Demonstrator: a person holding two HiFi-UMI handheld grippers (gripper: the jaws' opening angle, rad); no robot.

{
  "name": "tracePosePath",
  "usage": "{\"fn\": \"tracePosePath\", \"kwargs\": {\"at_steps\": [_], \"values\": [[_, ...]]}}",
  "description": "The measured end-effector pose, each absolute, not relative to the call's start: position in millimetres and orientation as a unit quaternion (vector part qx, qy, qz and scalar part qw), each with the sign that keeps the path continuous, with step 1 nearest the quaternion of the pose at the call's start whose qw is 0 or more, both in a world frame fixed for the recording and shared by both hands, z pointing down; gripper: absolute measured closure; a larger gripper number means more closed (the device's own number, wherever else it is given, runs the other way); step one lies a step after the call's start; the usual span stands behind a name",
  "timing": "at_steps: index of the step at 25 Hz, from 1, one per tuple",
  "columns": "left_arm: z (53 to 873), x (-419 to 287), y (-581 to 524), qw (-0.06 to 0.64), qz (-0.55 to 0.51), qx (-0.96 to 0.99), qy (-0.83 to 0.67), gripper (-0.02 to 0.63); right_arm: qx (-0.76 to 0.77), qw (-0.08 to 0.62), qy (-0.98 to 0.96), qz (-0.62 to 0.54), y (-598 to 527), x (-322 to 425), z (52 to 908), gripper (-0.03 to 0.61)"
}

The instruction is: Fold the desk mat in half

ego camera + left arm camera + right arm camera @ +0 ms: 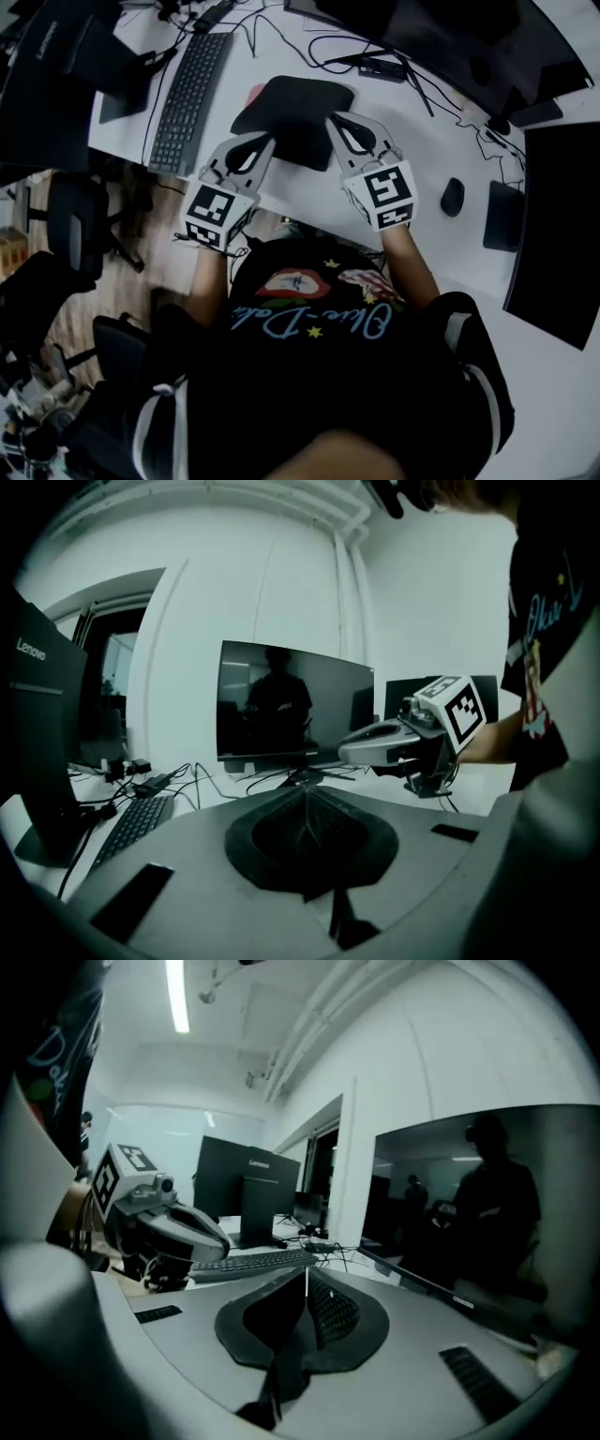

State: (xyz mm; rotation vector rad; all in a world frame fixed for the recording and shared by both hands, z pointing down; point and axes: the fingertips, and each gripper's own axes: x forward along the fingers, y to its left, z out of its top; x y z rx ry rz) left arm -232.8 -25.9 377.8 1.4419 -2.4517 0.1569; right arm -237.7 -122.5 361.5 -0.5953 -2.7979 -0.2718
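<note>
Head view: the black mat [292, 108] is seen lying unfolded at the near edge of the white tabletop [427, 155]. Grasping is judged to be the step in hand. The left gripper [266, 141] and right gripper [335, 120] are set at the mat's near edge, and both pairs of jaws are closed, apparently pinched on it. Next, that edge must be lifted and carried over to the far edge. Both forearms are stretched forward, with the grippers held low and nearly level.

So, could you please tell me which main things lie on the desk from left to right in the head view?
keyboard → desk mat → mouse
</note>
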Motion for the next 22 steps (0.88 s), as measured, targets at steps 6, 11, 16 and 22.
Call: {"fn": "tracePosePath", "kwargs": {"at_steps": [6, 11, 16, 22], "values": [[346, -221, -79, 0.113, 0.032, 0.552, -0.825, 0.609, -0.119, 0.130, -0.984, 0.001, -183, -198, 346, 0.577], [328, -208, -119, 0.087, 0.042, 0.589, -0.802, 0.609, -0.056, 0.101, -0.993, 0.018, -223, -165, 323, 0.578], [326, -189, -156, 0.089, 0.051, 0.624, -0.775, 0.609, -0.022, 0.085, -0.996, 0.034, -248, -140, 312, 0.578], [329, -180, -174, 0.079, 0.060, 0.645, -0.758, 0.609, 0.001, 0.081, -0.995, 0.052, -264, -129, 315, 0.579]]}}
